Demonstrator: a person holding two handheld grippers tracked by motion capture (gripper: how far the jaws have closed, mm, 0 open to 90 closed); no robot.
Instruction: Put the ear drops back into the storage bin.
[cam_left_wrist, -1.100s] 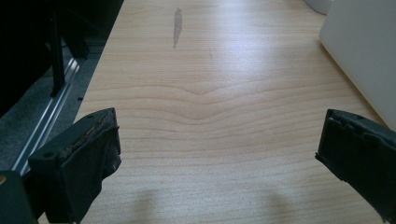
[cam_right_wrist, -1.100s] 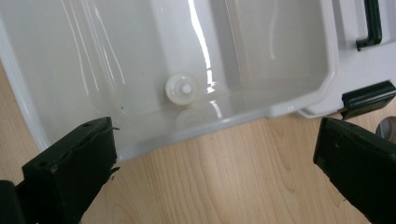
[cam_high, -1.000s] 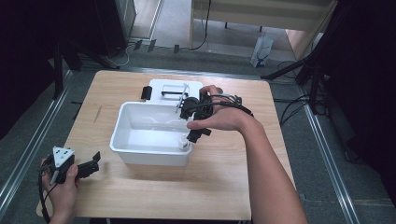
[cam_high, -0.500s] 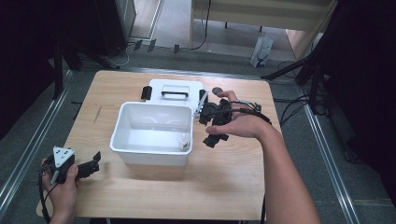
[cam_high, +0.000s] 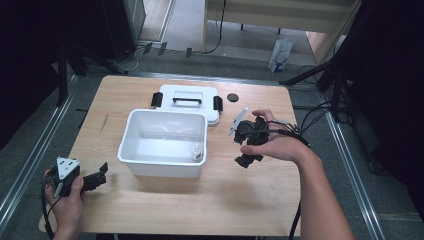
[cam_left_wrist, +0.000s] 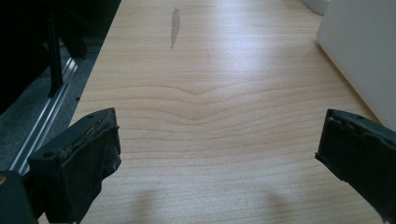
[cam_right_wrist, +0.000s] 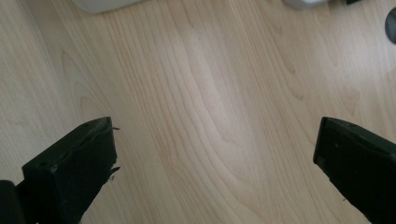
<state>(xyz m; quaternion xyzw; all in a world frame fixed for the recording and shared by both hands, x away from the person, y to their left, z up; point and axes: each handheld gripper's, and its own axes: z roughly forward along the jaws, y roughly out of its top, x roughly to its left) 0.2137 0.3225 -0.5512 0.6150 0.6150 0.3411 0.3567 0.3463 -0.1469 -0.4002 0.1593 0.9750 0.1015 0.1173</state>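
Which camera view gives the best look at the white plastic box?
The high view: the white plastic box appears whole there, open, with a small white bottle inside. The left gripper view catches just one flat white wall at its right edge. The right gripper view has a white edge, unidentifiable, at top.

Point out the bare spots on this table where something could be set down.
The widest bare patch is the near strip of the light wooden table, between the white plastic bin and the front edge. The far left corner is bare too. It is crowded between the bin, the white lid with black latches and the right gripper.
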